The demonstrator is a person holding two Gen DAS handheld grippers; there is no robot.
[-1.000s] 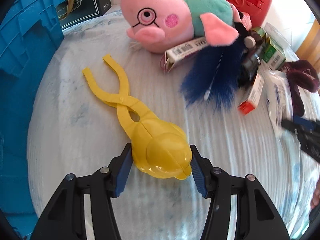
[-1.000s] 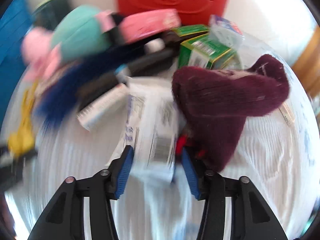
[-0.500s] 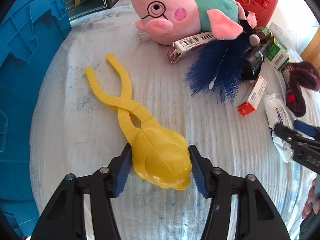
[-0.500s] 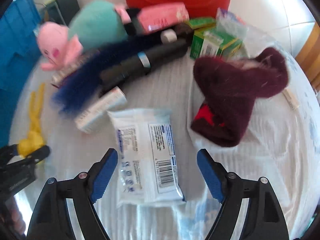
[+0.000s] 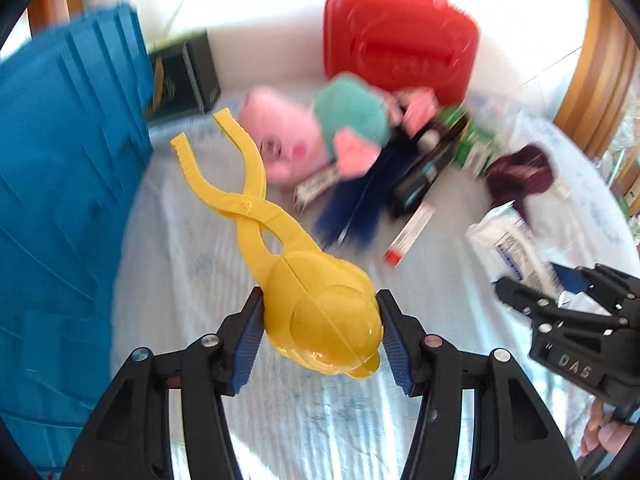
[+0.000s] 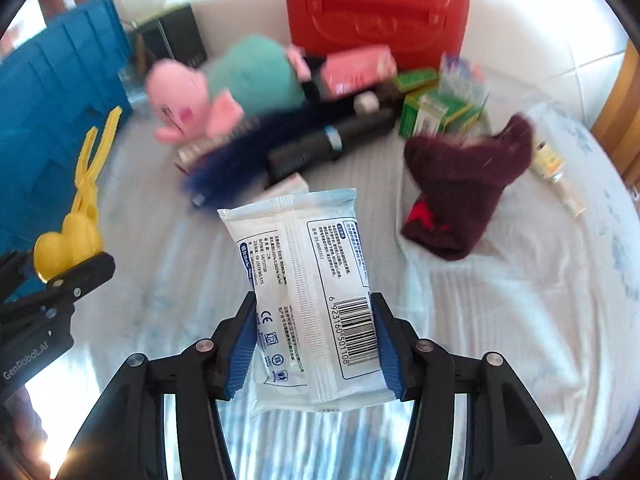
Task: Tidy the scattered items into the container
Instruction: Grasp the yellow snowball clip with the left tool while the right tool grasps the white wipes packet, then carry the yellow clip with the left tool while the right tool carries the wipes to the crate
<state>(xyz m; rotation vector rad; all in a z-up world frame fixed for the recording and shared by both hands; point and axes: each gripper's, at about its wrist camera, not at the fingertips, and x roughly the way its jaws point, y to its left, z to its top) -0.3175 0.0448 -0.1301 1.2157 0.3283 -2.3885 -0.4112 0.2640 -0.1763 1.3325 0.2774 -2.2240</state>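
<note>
My left gripper is shut on the round head of a yellow plastic snowball-maker tongs and holds it lifted above the white cloth. My right gripper is shut on a white wet-wipe packet, also lifted. The blue crate stands at the left. The tongs and the crate also show in the right wrist view, and the packet in the left wrist view.
On the table lie a pink and teal plush pig, a blue feather brush, a dark bottle, green boxes, a maroon sock and a small tube. A red case stands at the back.
My right gripper closed on the wipe packet and lifted it. My left gripper raised the yellow tongs off the cloth and pulled back from the pile.
</note>
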